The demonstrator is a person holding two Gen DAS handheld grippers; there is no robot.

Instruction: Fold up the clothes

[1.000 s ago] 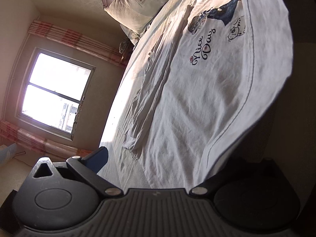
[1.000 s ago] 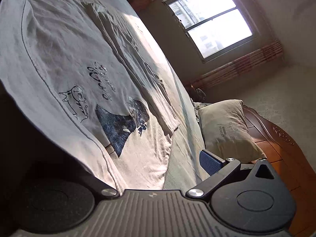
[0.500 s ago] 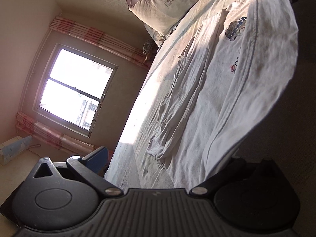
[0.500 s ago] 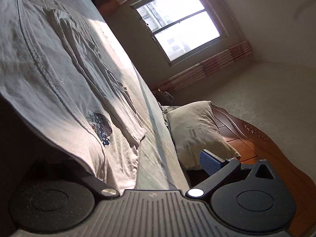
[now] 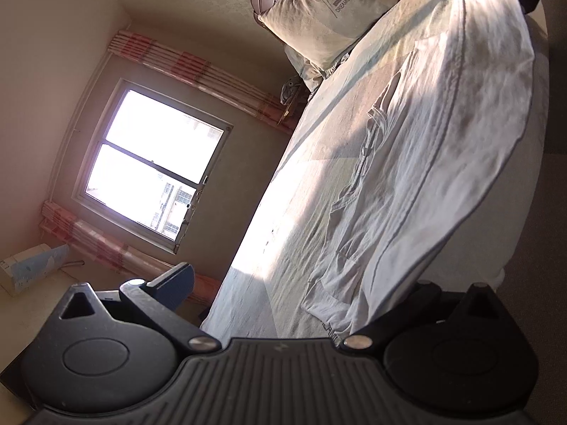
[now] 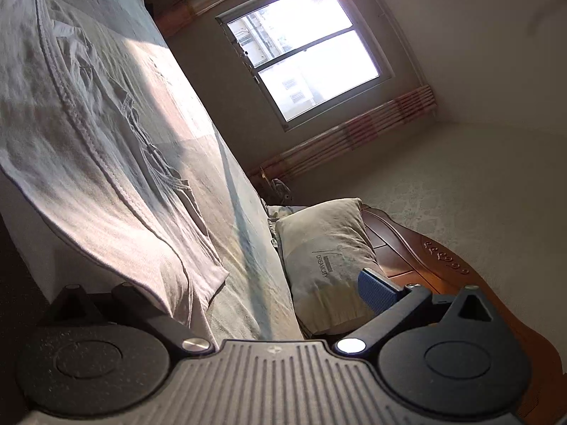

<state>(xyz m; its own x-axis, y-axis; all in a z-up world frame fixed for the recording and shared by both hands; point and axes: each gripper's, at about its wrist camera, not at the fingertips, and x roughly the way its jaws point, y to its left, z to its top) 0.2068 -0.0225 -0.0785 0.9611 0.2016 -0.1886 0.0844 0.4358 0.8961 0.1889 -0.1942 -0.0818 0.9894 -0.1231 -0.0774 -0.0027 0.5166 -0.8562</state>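
Note:
A white T-shirt (image 5: pixel 443 141) lies spread on the bed, its far side folded in as a wrinkled strip (image 5: pixel 354 194). My left gripper (image 5: pixel 297 283) is open at the shirt's near hem. Its blue-padded finger (image 5: pixel 177 279) stands free in the air, while the other finger is hidden under the shirt's edge. In the right wrist view the same T-shirt (image 6: pixel 71 141) fills the left side. My right gripper (image 6: pixel 248 290) is open too. Here the blue pad (image 6: pixel 375 290) shows in front of the pillow, and the cloth drapes over the opposite finger.
The bed sheet (image 5: pixel 301 212) runs on toward a beige pillow (image 5: pixel 329 10) and a wooden headboard (image 6: pixel 443 265). A bright window (image 5: pixel 152 163) with striped curtains is on the far wall. Both views are rolled sideways, low at the bed's edge.
Both grippers have dropped lower and come closer to the shirt's edge. The printed picture on the shirt has passed out of view. The fingers have stayed apart throughout.

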